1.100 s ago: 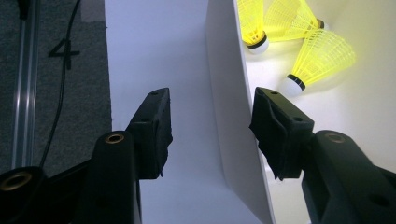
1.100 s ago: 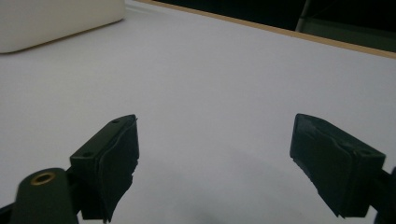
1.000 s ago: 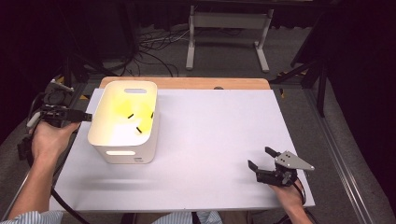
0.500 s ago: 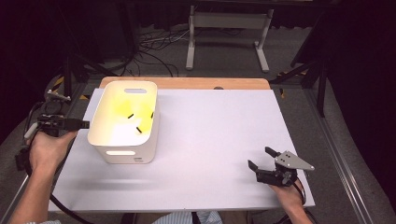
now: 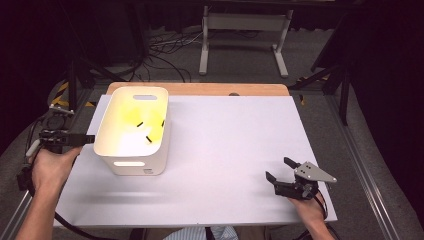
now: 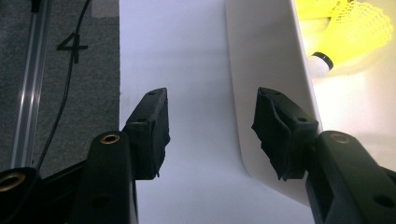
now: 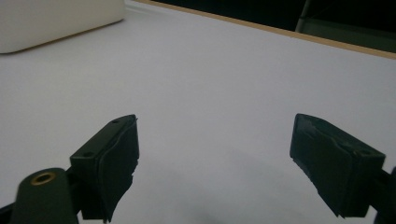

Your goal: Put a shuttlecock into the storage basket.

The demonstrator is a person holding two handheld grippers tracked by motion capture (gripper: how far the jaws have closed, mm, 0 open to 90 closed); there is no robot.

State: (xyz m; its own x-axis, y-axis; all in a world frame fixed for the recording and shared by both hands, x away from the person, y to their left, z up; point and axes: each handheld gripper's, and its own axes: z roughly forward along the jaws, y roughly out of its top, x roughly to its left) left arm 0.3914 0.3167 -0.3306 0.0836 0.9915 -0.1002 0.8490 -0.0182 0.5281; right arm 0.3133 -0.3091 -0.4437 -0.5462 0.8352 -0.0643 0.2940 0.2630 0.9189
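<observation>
- High view: a white bin (image 5: 131, 150) stands on the left part of the white table (image 5: 225, 140), with yellow shuttlecocks (image 5: 145, 122) lying inside it. The left gripper (image 5: 85, 139) sits just beside the bin's left wall, near its rim, held by the person's left hand (image 5: 50, 167). The right gripper (image 5: 281, 169) rests at the table's near right corner, well apart from the bin, jaws spread with nothing between them.
- Left gripper view: the jaws stand apart and straddle the bin's wall (image 6: 261, 79), one jaw outside over the table, the other on the inner side. The pads do not press on the wall, so nothing is gripped. A yellow shuttlecock (image 6: 355, 28) with its white cork lies on the bin floor beyond.
- Right gripper view: both jaws are wide apart over bare table, and a corner of the bin (image 7: 56, 21) shows far off.
- Progress, as a judgement: the shuttlecocks appear to be collected already, and no loose one lies on the table. What seems left is to close on the bin's wall and move it; that grasp is not yet made.
</observation>
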